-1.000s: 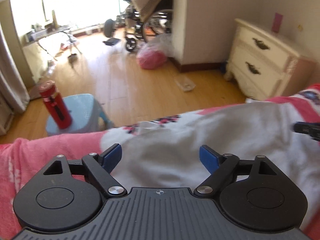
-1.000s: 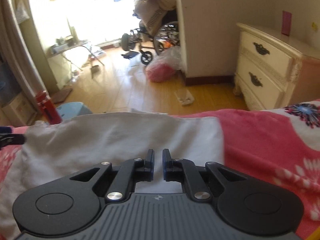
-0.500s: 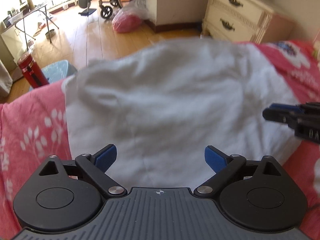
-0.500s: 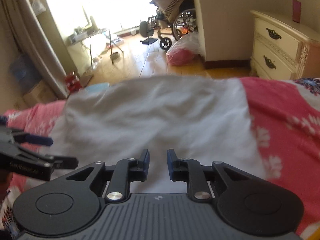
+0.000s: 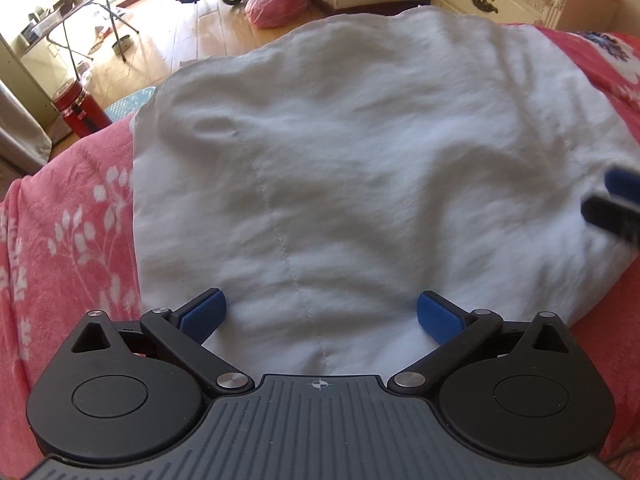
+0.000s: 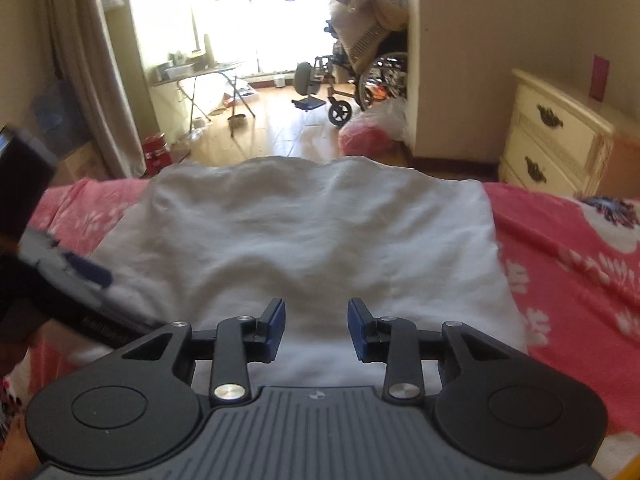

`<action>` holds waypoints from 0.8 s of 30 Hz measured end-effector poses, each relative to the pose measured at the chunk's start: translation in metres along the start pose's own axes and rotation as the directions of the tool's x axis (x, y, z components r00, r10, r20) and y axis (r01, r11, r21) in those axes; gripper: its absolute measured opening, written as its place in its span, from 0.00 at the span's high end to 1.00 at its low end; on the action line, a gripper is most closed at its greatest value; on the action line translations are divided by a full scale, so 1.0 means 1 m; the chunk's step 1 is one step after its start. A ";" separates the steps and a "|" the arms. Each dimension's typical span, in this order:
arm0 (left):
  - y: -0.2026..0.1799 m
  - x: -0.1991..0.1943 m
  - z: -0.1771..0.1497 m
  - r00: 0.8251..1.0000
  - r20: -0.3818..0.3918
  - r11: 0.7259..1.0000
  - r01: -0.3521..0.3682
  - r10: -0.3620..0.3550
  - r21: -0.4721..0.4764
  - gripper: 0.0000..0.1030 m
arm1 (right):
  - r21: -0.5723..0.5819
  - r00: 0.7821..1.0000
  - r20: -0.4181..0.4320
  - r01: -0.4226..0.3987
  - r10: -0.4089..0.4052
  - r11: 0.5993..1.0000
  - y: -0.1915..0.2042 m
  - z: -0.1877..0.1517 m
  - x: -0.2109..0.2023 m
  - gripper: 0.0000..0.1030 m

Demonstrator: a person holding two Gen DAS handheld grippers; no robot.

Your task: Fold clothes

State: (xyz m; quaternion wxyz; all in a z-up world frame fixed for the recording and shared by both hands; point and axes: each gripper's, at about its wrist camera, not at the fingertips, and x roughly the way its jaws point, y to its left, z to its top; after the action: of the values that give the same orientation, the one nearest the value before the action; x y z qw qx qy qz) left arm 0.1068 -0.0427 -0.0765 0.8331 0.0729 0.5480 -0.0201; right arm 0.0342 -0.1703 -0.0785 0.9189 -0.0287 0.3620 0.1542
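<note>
Right now the white garment (image 5: 360,168) lies spread across the pink flowered blanket (image 5: 68,240), wrinkled but roughly flat, with a stitched seam running down its middle toward me. Its far edge hangs at the foot of the bed, over the wooden floor (image 6: 280,136).

My left gripper (image 5: 318,316) points steeply down over the near part of the cloth. Its jaws have just been opening and now stand as wide as they go; the blue pads (image 5: 202,314) hover on either side of the seam with only loose cloth below, nothing pinched. My right gripper (image 6: 316,328) sits at the near edge of the same garment, toward its right side. Its jaws have just been opening too, and stand partly apart, with bare white cloth showing in the gap and no fold caught between them.

From the right wrist view, my left gripper (image 6: 84,276) appears blurred at the left edge, over the cloth's left border.

Beyond the bed stand a red bottle (image 5: 80,110), a cream dresser (image 6: 560,140), a wheelchair (image 6: 352,80) and a pink bag (image 5: 276,2).
</note>
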 end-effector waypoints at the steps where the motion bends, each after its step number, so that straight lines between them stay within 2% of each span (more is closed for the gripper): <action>1: 0.000 0.000 0.000 1.000 0.000 1.000 -0.001 0.001 -0.001 0.00 | -0.021 1.000 -0.014 0.006 -0.007 1.000 0.004 -0.005 0.002 0.64; 5: -0.002 0.001 -0.002 1.000 0.003 1.000 -0.010 0.010 0.007 0.00 | -0.074 0.995 -0.081 0.045 -0.051 0.996 0.016 -0.030 0.020 0.63; 11: -0.004 0.000 -0.004 1.000 0.006 1.000 -0.012 0.012 -0.005 0.00 | -0.063 0.996 -0.069 0.055 -0.059 0.997 0.016 -0.035 0.024 0.59; 24: -0.014 -0.003 -0.009 1.000 0.019 1.000 -0.019 0.019 -0.007 0.00 | -0.074 0.997 -0.049 0.060 -0.064 0.995 0.015 -0.039 0.025 0.58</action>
State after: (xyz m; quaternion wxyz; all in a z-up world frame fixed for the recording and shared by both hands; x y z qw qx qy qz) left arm 0.0963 -0.0551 -0.0789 0.8386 0.0753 0.5394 -0.0110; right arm 0.0210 -0.1556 -0.1230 0.9120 -0.0772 0.3785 0.1380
